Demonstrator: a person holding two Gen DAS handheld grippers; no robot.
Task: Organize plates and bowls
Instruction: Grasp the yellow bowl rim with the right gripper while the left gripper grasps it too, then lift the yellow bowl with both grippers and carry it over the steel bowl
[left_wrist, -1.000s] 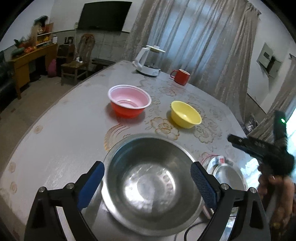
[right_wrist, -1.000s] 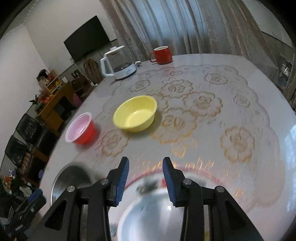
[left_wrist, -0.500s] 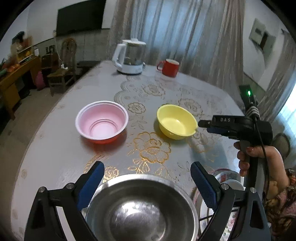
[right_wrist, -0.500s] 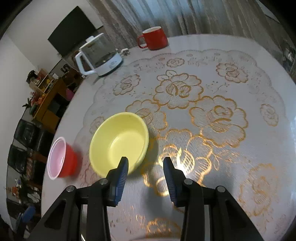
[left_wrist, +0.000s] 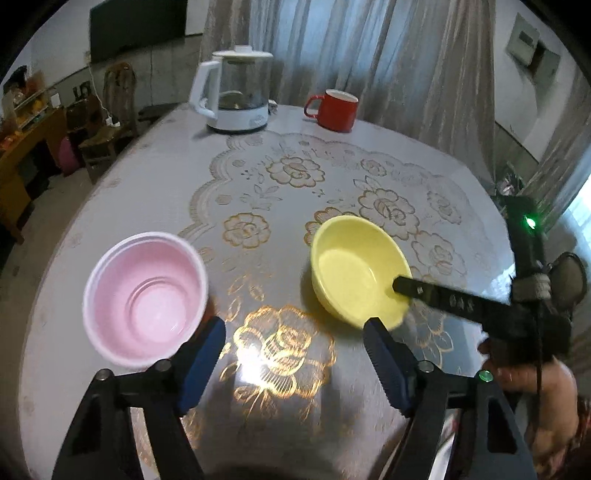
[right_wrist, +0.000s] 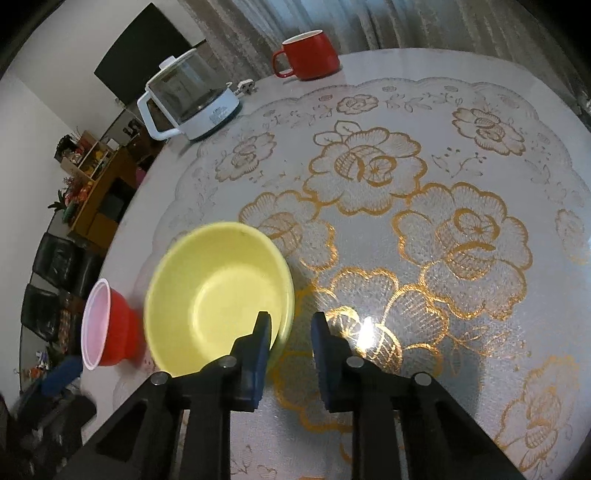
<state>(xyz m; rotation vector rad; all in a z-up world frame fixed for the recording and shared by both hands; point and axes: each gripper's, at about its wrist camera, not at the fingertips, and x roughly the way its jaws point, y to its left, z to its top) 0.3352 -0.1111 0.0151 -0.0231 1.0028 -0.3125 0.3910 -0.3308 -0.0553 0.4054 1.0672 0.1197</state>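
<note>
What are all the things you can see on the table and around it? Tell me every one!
yellow bowl: one, yellow, on the table, near side, right of the pink bowl
pink bowl: one, pink inside and red outside, on the table, left of the yellow bowl
mug: one, red, far edge of the table
kettle: one, clear with white handle and base, far edge, left of the mug
table: one, pale with gold flower pattern
television: one, black, on the far wall
curtains: grey, behind the table
left gripper: one, black with blue fingers, open, above the table
right gripper: one, black with blue fingers, open, straddling the yellow bowl's rim
</note>
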